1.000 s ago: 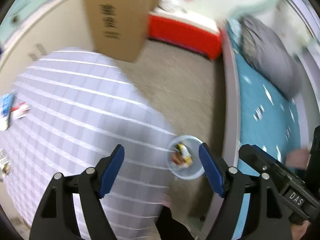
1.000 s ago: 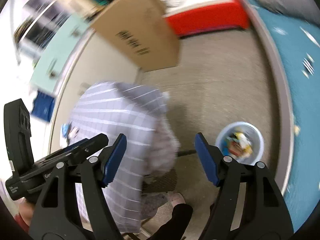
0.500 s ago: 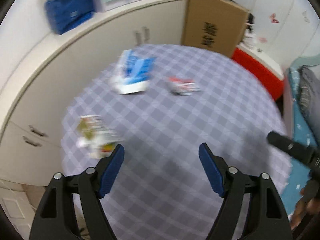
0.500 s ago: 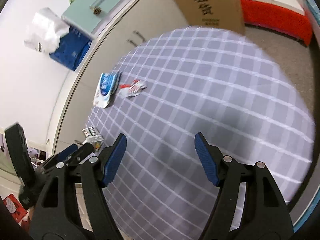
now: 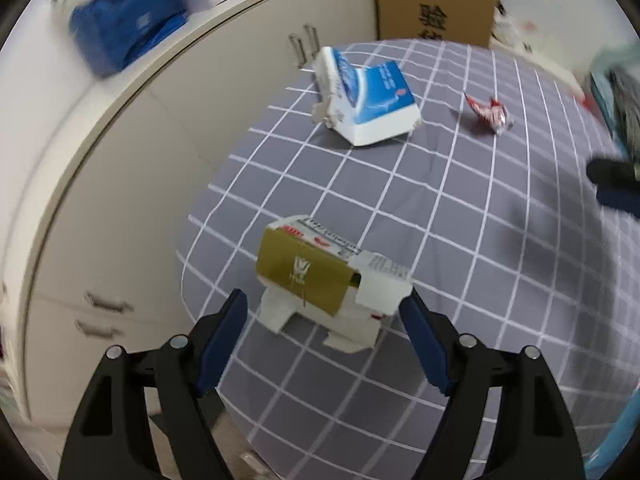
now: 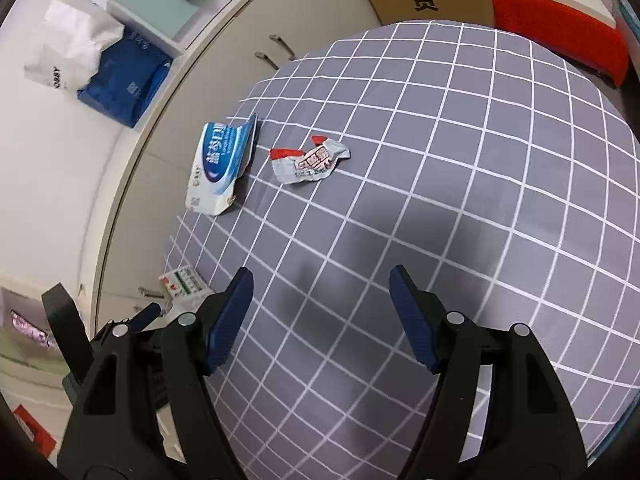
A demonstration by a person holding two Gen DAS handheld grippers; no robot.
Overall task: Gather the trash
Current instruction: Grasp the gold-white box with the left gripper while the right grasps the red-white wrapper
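Gold-and-white carton (image 5: 324,288) on checked tablecloth (image 5: 480,248), between spread left gripper (image 5: 326,322) fingers

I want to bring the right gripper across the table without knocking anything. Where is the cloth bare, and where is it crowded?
Bare: the wide stretch of checked tablecloth right of the red wrapper, out to the far edge. Crowded: the cabinet side, where the blue-and-white box, the wrapper and the gold-banded carton lie, the open left gripper around the carton.

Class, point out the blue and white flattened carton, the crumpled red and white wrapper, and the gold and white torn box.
Blue and white flattened carton (image 6: 218,168), right wrist view, printed face.
Crumpled red and white wrapper (image 6: 310,160), right wrist view, centre.
Gold and white torn box (image 5: 304,276), left wrist view, gold panel.
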